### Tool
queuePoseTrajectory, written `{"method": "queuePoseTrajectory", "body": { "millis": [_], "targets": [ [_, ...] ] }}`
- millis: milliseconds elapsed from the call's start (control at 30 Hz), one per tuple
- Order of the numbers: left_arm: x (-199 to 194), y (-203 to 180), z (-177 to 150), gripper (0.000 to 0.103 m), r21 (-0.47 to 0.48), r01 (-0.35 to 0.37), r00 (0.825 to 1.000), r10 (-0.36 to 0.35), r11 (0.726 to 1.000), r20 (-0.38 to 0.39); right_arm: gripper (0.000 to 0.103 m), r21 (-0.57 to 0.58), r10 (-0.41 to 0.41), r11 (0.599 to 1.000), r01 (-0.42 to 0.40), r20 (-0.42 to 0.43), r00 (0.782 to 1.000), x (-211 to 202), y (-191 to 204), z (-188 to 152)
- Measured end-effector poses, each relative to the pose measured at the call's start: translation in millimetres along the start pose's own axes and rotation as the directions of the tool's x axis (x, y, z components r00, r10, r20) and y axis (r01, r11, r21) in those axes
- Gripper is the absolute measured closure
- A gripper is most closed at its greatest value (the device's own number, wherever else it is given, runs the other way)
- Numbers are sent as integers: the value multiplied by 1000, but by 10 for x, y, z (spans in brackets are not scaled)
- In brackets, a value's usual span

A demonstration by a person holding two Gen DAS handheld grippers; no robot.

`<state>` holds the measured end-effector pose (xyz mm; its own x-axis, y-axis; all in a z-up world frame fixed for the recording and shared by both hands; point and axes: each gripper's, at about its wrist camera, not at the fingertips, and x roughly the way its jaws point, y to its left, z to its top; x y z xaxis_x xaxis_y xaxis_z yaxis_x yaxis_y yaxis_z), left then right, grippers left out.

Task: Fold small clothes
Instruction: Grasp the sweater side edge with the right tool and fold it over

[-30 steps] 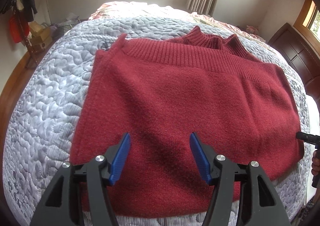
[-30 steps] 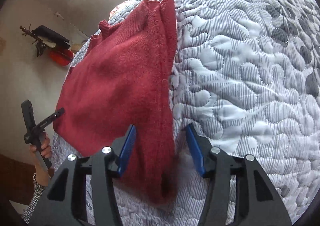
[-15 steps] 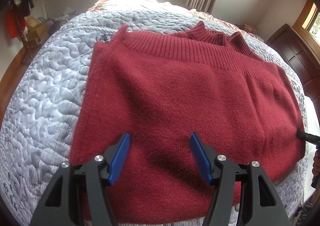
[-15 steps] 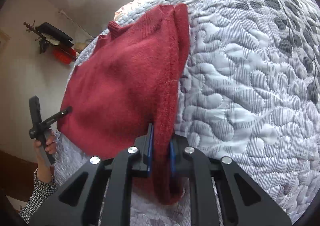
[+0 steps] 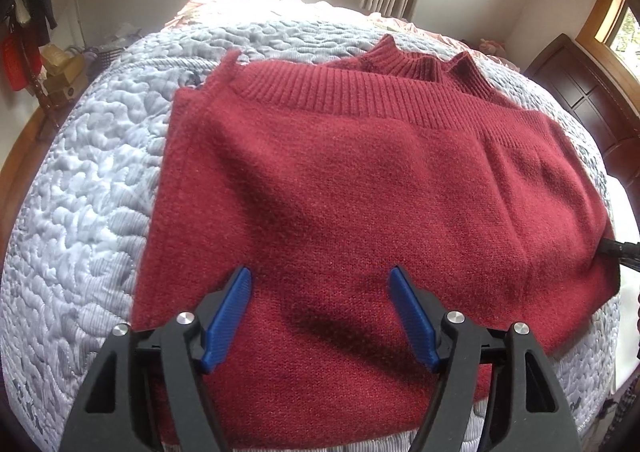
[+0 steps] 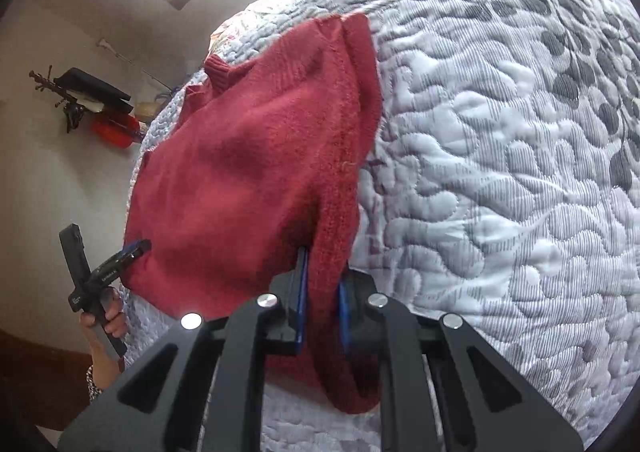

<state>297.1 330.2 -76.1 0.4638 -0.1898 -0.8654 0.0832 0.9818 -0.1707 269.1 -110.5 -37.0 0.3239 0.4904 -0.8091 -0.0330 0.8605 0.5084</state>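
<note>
At the lower left of the left wrist view, our left gripper (image 5: 320, 316) hovers with jaws spread wide over the red sweater (image 5: 360, 192), holding nothing. The sweater lies folded across the middle of the grey quilted bedspread (image 5: 80, 192). In the right wrist view, lower centre, our right gripper (image 6: 322, 292) is clamped on the sweater's edge, lifting it.
</note>
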Motion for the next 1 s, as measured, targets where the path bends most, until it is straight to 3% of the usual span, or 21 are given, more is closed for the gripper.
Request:
{"method": "queuePoseTrajectory", "body": {
  "millis": [133, 233, 533, 767, 900, 1000],
  "targets": [
    [-245, 118, -1, 31, -43, 66, 997, -65, 997, 32, 92, -94, 11, 996, -9, 19, 1000, -129, 553, 136],
    [-381, 191, -9, 30, -43, 64, 996, -61, 997, 62, 92, -177, 30, 984, -28, 9, 999, -62, 1029, 201],
    [-518, 388, -32, 30, -52, 44, 995, -39, 998, 95, 92, -363, 10, 931, -45, -96, 995, 681, 2116, 138],
    [-504, 456, -34, 30, -75, 61, 994, -53, 995, 96, 90, -416, -106, 909, 20, -183, 977, 1390, 2270, -55],
    [-504, 407, -1, 30, -79, 75, 993, -67, 994, 97, 74, -421, -61, 906, -31, -204, 977, 1378, 2227, -96],
    [-500, 299, 46, 30, -77, 110, 990, -103, 991, 93, 69, -429, -24, 901, -67, -203, 979, 1228, 2243, -121]
  ]
}}
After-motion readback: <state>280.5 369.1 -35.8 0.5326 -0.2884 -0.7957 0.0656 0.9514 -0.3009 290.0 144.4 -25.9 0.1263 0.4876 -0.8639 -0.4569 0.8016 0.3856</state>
